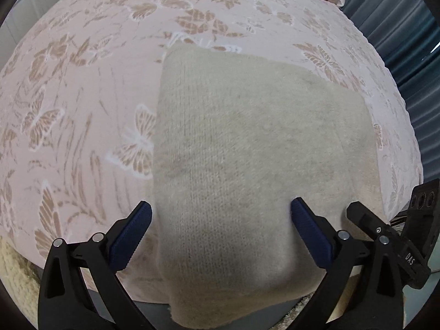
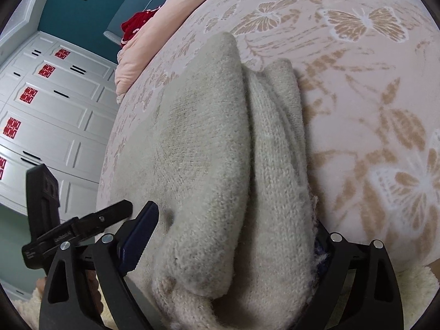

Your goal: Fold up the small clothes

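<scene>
A beige knit garment (image 1: 247, 143) lies folded into a rough rectangle on the pink butterfly bedspread (image 1: 82, 96), its near end hanging over the bed's edge. My left gripper (image 1: 221, 214) points down at it, open wide. Its left blue pad sits at the garment's left edge and its right pad rests on the knit. In the right wrist view the garment (image 2: 209, 143) shows bulky stacked folds. My right gripper (image 2: 231, 236) stands open around its near end, and the right pad is mostly hidden by fuzz. One finger of each gripper shows in the other's view.
A pink quilt (image 2: 137, 63) and a red cloth (image 2: 137, 24) lie at the bed's far end. White wardrobe doors (image 2: 55, 96) and a teal curtain (image 1: 398, 27) flank the bed. A cream fluffy rug (image 2: 412, 288) covers the floor below the near edge.
</scene>
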`<state>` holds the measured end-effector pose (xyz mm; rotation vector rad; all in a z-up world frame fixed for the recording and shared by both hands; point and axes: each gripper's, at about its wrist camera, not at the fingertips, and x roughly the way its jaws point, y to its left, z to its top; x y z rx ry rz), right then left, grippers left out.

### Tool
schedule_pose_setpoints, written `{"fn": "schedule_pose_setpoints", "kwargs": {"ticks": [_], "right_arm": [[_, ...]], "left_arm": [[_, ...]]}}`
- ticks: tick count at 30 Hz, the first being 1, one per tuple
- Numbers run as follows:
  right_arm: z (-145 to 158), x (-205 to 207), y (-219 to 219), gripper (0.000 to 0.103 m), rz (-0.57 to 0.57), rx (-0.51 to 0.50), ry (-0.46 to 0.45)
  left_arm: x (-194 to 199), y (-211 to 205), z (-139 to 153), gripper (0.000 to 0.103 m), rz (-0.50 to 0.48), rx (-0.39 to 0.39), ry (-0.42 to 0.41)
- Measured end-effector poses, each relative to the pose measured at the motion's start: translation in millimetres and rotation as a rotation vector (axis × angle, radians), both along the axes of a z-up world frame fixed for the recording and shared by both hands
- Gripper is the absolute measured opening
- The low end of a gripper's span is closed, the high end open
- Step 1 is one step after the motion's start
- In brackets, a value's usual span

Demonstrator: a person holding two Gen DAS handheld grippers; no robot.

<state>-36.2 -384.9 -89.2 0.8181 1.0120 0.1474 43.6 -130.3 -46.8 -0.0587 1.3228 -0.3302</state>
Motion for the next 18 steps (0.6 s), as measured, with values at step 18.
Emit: {"fn": "schedule_pose_setpoints", "kwargs": {"ticks": [18], "right_arm": [[-6, 9, -6, 0.08, -0.048, 0.068, -0.02]], "left_arm": [[20, -8, -23, 0.098, 0.056, -0.078, 0.102]]}}
